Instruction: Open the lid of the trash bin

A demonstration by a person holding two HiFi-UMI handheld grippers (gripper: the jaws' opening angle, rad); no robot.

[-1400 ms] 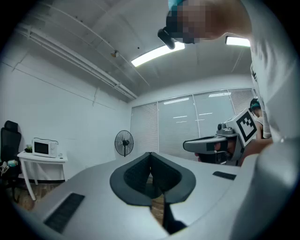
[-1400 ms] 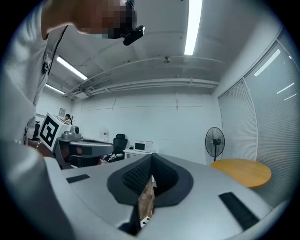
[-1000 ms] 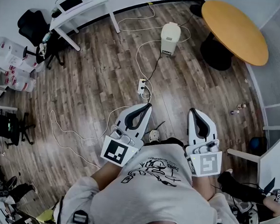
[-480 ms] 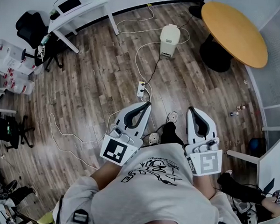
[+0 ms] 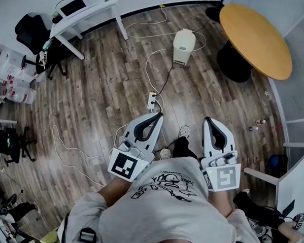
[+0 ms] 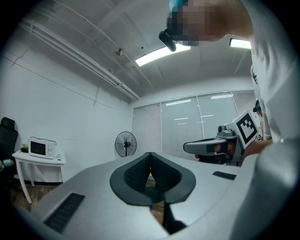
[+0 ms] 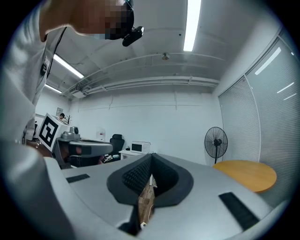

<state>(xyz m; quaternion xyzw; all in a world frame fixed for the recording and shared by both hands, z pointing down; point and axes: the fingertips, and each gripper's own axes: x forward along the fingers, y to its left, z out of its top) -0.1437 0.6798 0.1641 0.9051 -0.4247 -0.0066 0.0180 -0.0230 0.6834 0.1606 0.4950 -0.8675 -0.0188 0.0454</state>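
Observation:
The white trash bin [image 5: 184, 45] stands on the wooden floor far ahead of me, its lid down. My left gripper [image 5: 157, 115] and right gripper [image 5: 213, 121] are held side by side in front of my chest, both pointing level toward the bin and well short of it. The left gripper view shows the left gripper [image 6: 150, 153] with its tips together and nothing between them. The right gripper [image 7: 151, 155] in its own view is likewise shut and empty. The bin is in neither gripper view.
A power strip [image 5: 151, 99] with white cables lies on the floor between me and the bin. A round orange table [image 5: 255, 37] stands right of the bin, a white desk with a microwave [image 5: 87, 6] far left, a black chair [image 5: 29, 33] beside it. A standing fan [image 6: 125, 144] is by the blinds.
The floor has slid toward me: the power strip now lies closer to the gripper tips. A shoe has come into view between the grippers. Both grippers keep their pose and stay shut.

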